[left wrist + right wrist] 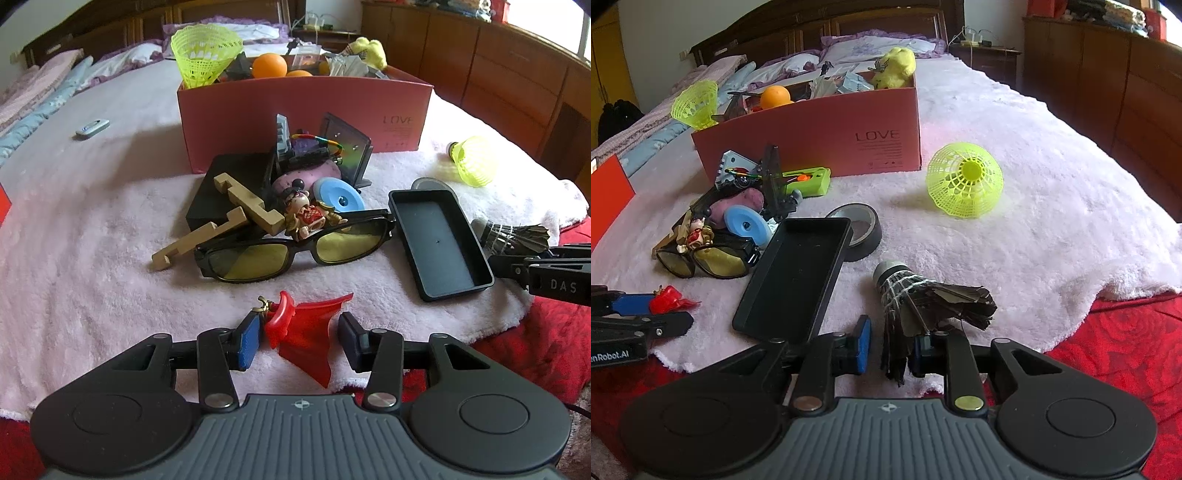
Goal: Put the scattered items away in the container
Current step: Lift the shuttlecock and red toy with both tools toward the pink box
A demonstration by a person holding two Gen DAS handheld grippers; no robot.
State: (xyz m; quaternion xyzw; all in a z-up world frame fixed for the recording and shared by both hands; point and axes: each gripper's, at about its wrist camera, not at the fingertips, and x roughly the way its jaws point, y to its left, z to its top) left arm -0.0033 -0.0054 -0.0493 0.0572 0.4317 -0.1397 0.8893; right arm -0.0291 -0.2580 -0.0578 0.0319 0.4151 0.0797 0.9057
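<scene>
Red plastic cape piece (308, 338) seen from the left wrist, lying on the white fleece blanket (92, 258) between the spread fingers of the left gripper (301, 341); blue pad (248, 343) just beside its curved edge, dark pad apart from it on the other side. Beyond, yellow-lensed glasses (291, 249) with a small toy figure (308, 214) resting on the frame, a wooden puzzle piece (218, 221) to their left, a black tray (439, 238) to their right. Farther back, the pink box (306, 118) marked LOVE, already heaped with things.

From the right wrist, black feather shuttlecock (916, 299) lying on the blanket, cork end pointing away, feather tips reaching in between the right gripper (892, 350) fingers. Jaws parted, not pressing the feathers. Yellow mesh shuttlecock (964, 181) well apart on open fleece, near the box's corner. Black tray just left of the gripper.
</scene>
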